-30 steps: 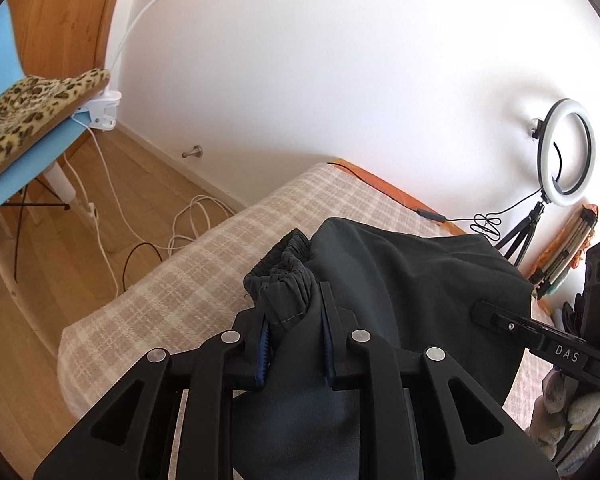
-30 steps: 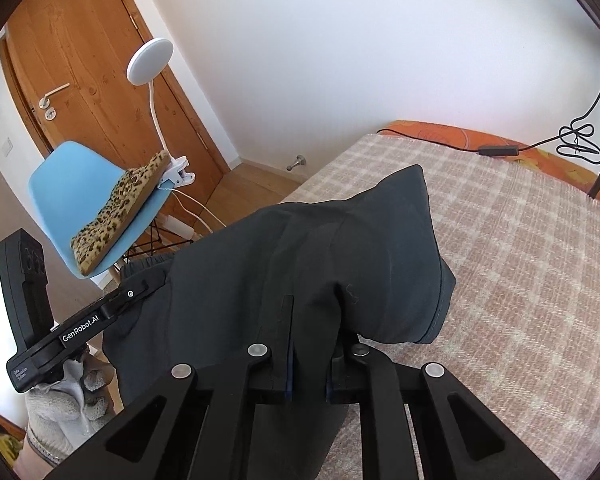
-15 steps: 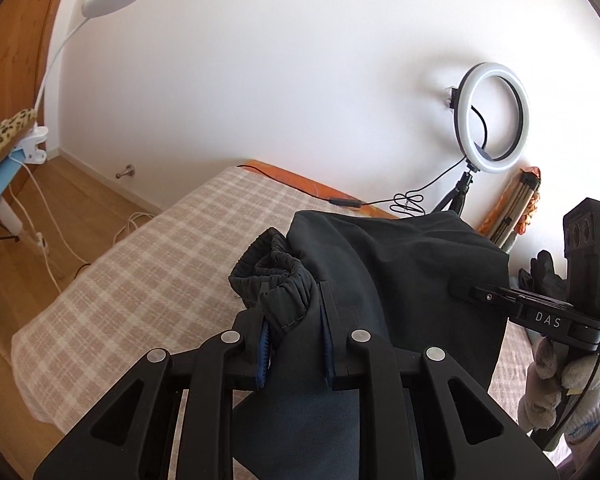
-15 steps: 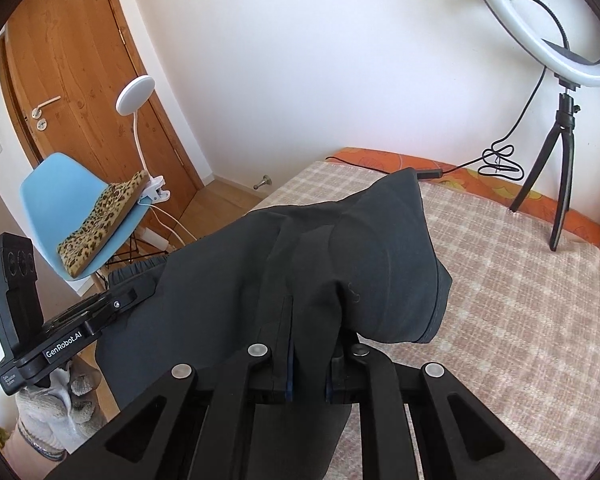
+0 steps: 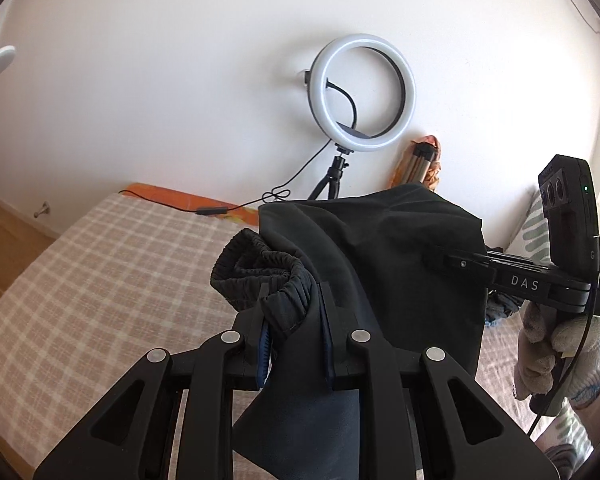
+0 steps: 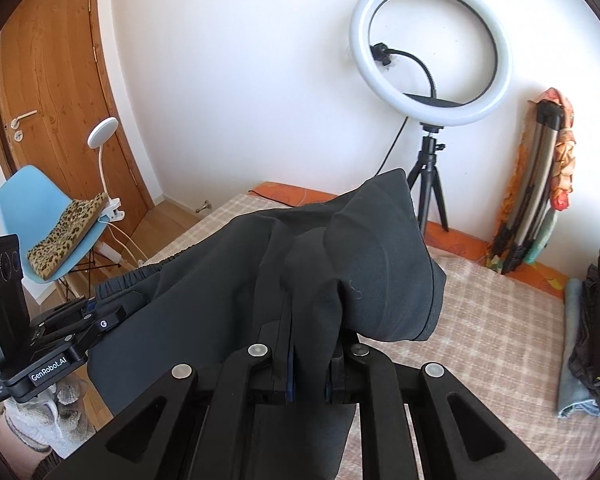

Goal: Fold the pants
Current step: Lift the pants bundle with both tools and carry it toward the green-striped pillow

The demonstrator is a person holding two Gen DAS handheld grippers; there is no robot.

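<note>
We are counting one pair of pants [image 6: 352, 264], and two grippers: the left [image 5: 292, 312] and the right [image 6: 308, 364], each clamping a part of it. We are seeing one bed [image 5: 100, 280], one ring light [image 6: 432, 52] on one tripod [image 6: 430, 180], one clip lamp [image 6: 103, 136], one blue chair [image 6: 28, 196], one leopard cushion [image 6: 66, 236], one door [image 6: 56, 80], two gloved hands [image 5: 560, 356], and one clothes pile [image 6: 592, 328].

pants [image 5: 380, 248] lifted higher over bed [image 5: 100, 280] | both views swung right | apparently toward ring light [image 6: 432, 48]
</note>
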